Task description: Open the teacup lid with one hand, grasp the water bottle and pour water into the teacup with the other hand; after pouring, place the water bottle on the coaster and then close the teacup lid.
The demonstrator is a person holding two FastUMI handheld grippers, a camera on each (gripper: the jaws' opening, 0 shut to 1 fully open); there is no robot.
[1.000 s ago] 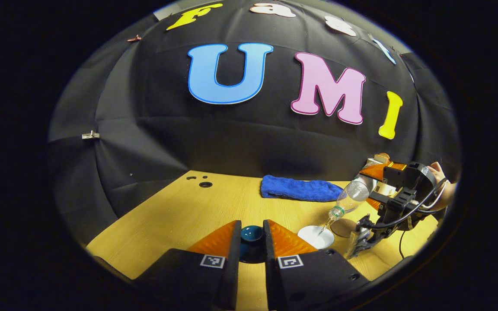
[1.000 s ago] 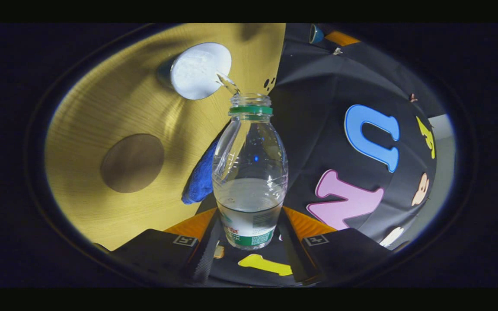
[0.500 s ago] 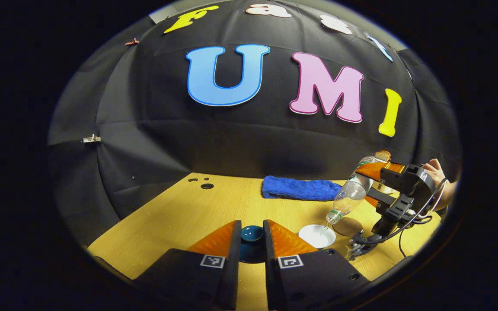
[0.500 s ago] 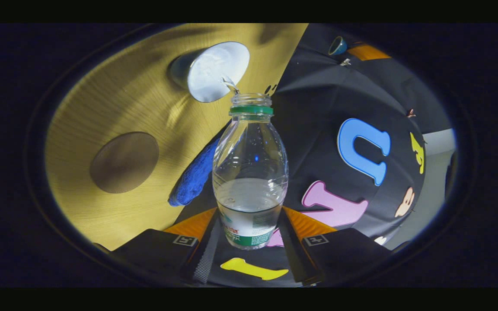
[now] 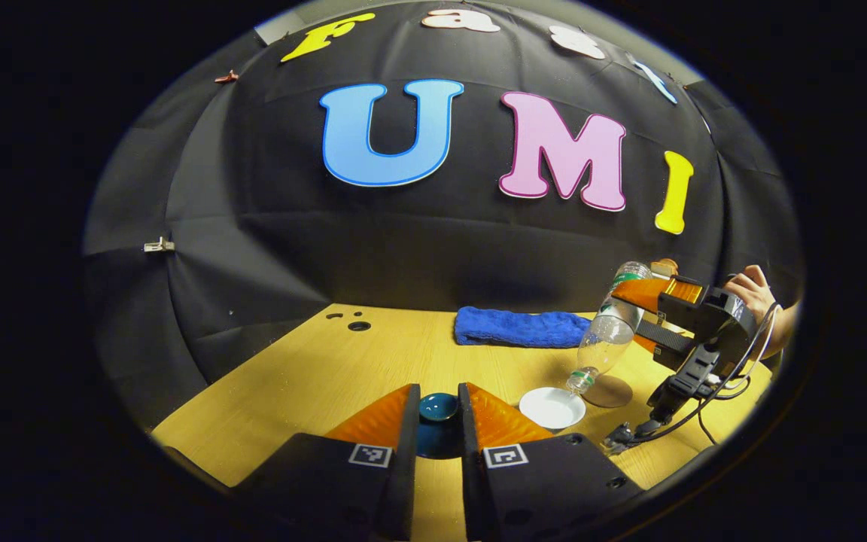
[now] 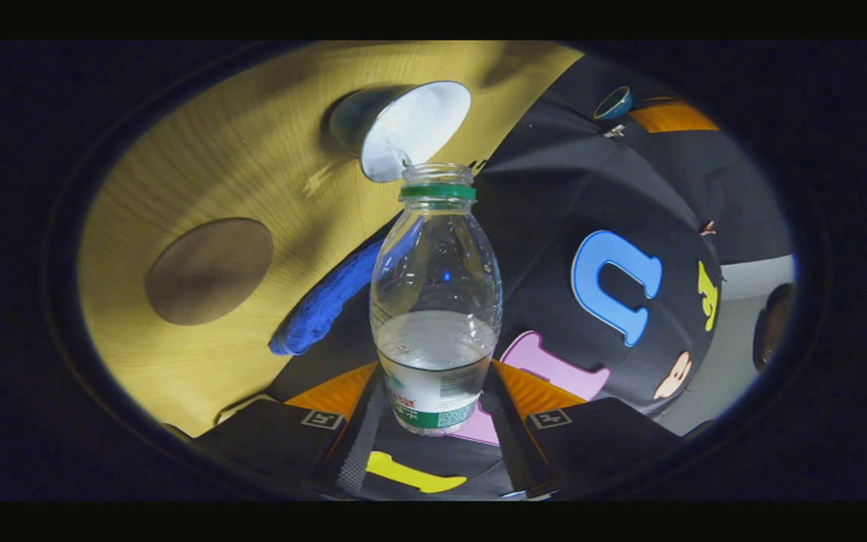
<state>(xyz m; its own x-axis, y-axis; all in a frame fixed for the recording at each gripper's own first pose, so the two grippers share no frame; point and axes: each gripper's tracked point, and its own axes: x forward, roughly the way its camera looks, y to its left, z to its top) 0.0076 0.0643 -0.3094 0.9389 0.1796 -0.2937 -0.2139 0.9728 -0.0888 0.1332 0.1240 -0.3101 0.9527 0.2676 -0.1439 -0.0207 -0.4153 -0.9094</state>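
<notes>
Pouring eases over open teacup

Water bottle (image 6: 435,301), clamped in the right hand-held gripper (image 6: 435,421), has tipped back from a second ago above the teacup (image 5: 552,407). Left hand-held gripper (image 5: 438,429) still pinches the blue lid (image 5: 438,407). Coaster (image 5: 608,391) and blue towel (image 5: 520,329) lie on the wooden worktop (image 5: 313,376)

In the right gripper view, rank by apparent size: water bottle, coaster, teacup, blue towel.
1. water bottle, nearest the camera, so inflated
2. coaster
3. teacup and blue towel look alike; towel partly hidden, so unranked
</notes>
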